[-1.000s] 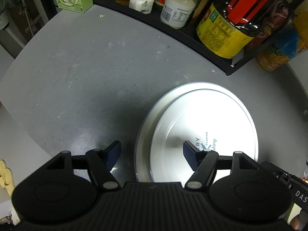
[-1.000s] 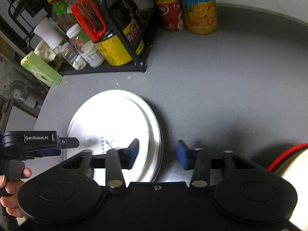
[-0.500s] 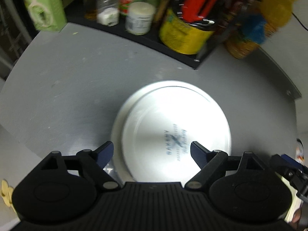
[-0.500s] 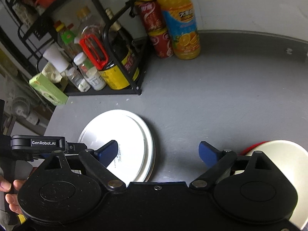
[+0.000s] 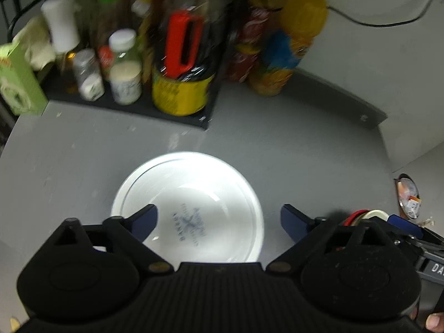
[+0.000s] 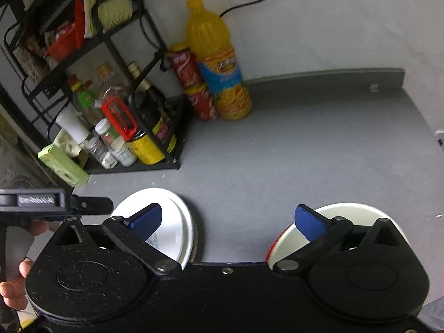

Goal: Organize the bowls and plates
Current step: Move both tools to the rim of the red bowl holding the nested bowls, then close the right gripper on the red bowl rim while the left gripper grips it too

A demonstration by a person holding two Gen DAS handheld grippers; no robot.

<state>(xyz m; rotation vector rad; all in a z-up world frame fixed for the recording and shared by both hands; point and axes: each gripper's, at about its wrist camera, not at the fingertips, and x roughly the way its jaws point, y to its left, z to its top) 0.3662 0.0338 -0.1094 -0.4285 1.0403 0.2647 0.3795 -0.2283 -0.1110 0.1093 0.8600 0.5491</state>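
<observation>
Two white plates (image 5: 194, 194) with a blue print lie stacked on the grey counter (image 5: 291, 149). My left gripper (image 5: 219, 213) hovers above them, its jaws opening, and its pads touch nothing. In the right wrist view the same plates (image 6: 177, 222) show behind the left finger of my right gripper (image 6: 228, 211). Its jaws are opening too, with only bare counter between them. A white bowl (image 6: 358, 213) with a red outside sits behind its right finger. That bowl (image 5: 371, 215) also peeks out at the right in the left wrist view.
A black rack (image 6: 116, 88) with bottles and jars stands at the back left. An orange juice bottle (image 6: 219, 63) and red cans (image 6: 194, 83) stand against the wall. A green box (image 6: 63, 163) lies by the rack. A person's hand (image 6: 16, 285) holds the left gripper's handle.
Both grippers have lifted up and back from the plates, and their jaws have spread wide. The white bowl has come into the right wrist view.
</observation>
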